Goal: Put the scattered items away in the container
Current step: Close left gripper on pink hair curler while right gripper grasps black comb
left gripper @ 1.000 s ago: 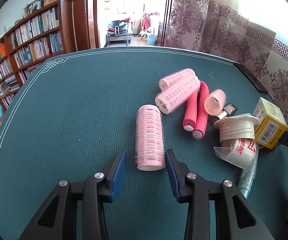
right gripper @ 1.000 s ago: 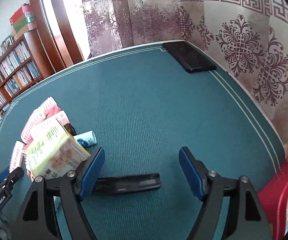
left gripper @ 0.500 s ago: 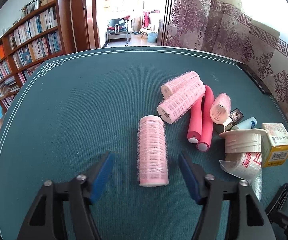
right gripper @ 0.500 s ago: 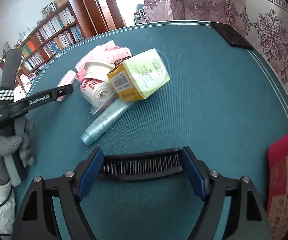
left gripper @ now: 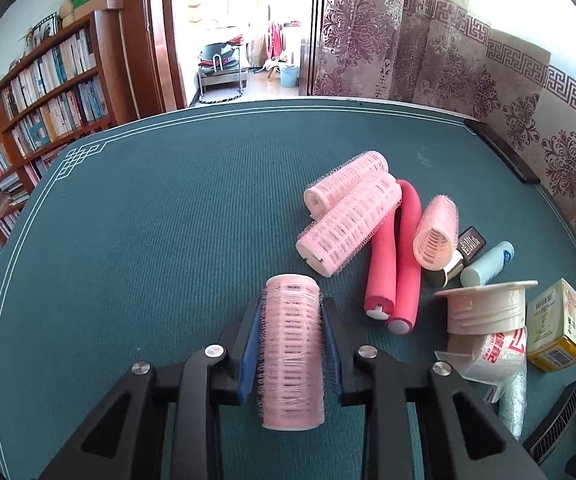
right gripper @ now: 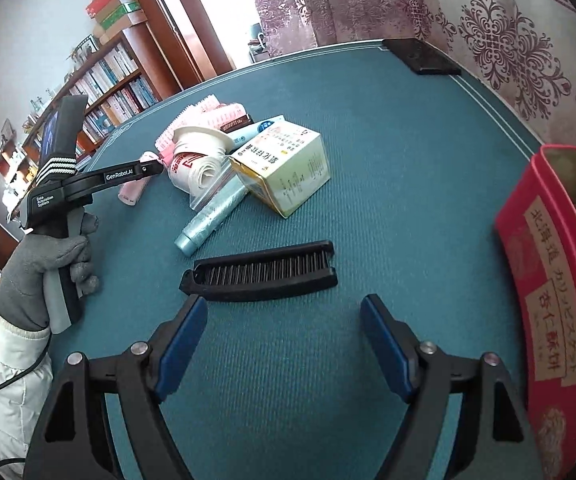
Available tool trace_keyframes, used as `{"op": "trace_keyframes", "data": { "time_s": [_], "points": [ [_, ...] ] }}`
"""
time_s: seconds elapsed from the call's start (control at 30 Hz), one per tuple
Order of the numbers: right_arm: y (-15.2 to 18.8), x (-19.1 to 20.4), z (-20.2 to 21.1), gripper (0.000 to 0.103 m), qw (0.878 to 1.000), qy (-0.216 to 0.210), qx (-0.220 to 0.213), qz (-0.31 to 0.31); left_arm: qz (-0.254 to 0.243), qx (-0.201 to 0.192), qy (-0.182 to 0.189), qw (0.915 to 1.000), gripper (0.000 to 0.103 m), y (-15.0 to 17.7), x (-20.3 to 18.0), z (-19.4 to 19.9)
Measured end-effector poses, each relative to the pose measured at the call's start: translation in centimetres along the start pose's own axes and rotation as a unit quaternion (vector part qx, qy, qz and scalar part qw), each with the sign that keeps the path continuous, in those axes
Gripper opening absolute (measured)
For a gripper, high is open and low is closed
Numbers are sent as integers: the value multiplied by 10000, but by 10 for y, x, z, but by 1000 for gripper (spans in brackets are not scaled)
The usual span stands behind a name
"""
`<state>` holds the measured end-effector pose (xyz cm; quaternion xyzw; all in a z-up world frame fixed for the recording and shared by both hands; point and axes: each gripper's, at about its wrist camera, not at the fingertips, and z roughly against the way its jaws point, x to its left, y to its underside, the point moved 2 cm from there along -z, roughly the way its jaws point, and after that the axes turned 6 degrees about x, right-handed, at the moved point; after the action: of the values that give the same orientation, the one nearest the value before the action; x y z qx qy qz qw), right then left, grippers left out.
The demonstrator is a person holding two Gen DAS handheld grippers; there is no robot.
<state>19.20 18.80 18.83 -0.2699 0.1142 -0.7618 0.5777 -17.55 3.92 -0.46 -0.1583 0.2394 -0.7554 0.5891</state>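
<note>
A pink hair roller (left gripper: 292, 352) lies on the green table between the fingers of my left gripper (left gripper: 292, 308). Its jaws are closing and both blue pads touch the roller's sides. The right wrist view shows that gripper (right gripper: 155, 168) from the side, held by a gloved hand, with the roller (right gripper: 131, 194) under its tip. My right gripper (right gripper: 283, 304) is open and holds nothing. A black comb (right gripper: 261, 272) lies flat just ahead of its fingertips, apart from them. The red container (right gripper: 548, 280) stands at the right edge.
A pile sits right of the roller: other pink rollers (left gripper: 348, 208), red foam rods (left gripper: 396, 256), a white cap on a tape roll (left gripper: 484, 312), a yellow box (right gripper: 288, 164), a silvery tube (right gripper: 211, 216). A flat black object (right gripper: 420, 58) lies at the far corner.
My left jaws spread wide, then closed onto the pink roller. The right gripper swung toward the pile; the comb, between its fingers half a second ago, now lies ahead of the tips.
</note>
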Motion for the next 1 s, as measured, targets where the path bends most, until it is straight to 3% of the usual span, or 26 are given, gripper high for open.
{"op": "trace_keyframes", "data": {
  "time_s": [0.27,0.57,0.7,0.8,0.87,0.93,1.0],
  "points": [
    [-11,13,-16,82,9987,-439,227,-153,-113,99,328,9994,30,49,-5,30],
    [-38,26,-40,83,9996,-121,237,61,-76,112,479,9988,30,81,-9,50],
    [-38,43,-49,83,9966,453,186,663,-114,123,530,9985,30,86,-13,53],
    [-25,56,-47,71,9902,603,96,1253,-138,150,585,9981,30,90,-17,56],
    [-18,57,-40,48,9896,372,147,1384,-147,164,621,9978,30,93,-18,58],
    [-10,55,-31,35,9892,223,178,1441,-151,182,663,9975,30,96,-20,60],
    [0,49,-25,30,9893,192,233,1429,-173,196,699,9972,30,99,-23,62]
  ]
}}
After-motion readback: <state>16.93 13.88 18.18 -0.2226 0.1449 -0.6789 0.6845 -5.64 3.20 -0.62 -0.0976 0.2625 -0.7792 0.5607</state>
